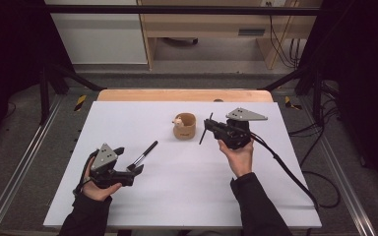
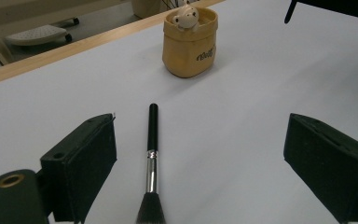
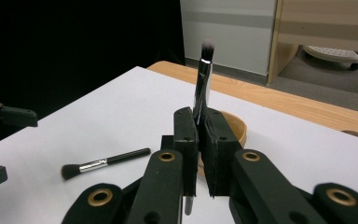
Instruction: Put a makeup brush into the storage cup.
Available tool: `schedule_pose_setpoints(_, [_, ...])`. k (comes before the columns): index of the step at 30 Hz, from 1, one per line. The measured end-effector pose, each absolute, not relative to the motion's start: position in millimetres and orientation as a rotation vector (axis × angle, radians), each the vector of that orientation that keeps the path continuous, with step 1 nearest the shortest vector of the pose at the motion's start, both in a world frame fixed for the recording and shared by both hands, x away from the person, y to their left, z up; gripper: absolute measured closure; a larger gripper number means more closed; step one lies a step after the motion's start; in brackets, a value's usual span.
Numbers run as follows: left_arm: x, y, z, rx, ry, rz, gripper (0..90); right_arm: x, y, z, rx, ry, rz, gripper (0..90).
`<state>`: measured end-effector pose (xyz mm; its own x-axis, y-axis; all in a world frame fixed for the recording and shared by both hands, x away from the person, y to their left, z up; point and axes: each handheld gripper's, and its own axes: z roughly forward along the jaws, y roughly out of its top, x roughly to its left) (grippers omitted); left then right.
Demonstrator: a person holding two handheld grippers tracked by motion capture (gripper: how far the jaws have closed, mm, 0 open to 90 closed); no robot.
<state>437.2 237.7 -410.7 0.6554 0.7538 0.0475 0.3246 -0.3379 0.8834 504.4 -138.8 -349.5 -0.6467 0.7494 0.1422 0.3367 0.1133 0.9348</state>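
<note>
Black foam pads of my left claw (image 2: pixel 205 158) stand wide around the flat brush (image 2: pixel 151 158) on the matte white desk (image 2: pixel 242 112); closing off-centre could roll its slim handle away. Farther off, my right claw (image 3: pixel 199 149) pinches a glossy brush (image 3: pixel 202 88) beside the rounded tan cup (image 1: pixel 184 126); it could slip.

Even, soft overhead light (dark surroundings), slightly blurred close-ups.
</note>
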Motion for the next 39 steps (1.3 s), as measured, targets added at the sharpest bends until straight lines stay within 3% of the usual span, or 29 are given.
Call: schedule_pose_setpoints(39, [438.3,237.8,-411.6,1.944,0.830,0.557,8.5,557.6,-111.6,-339.4,1.104,1.946,1.498,85.2])
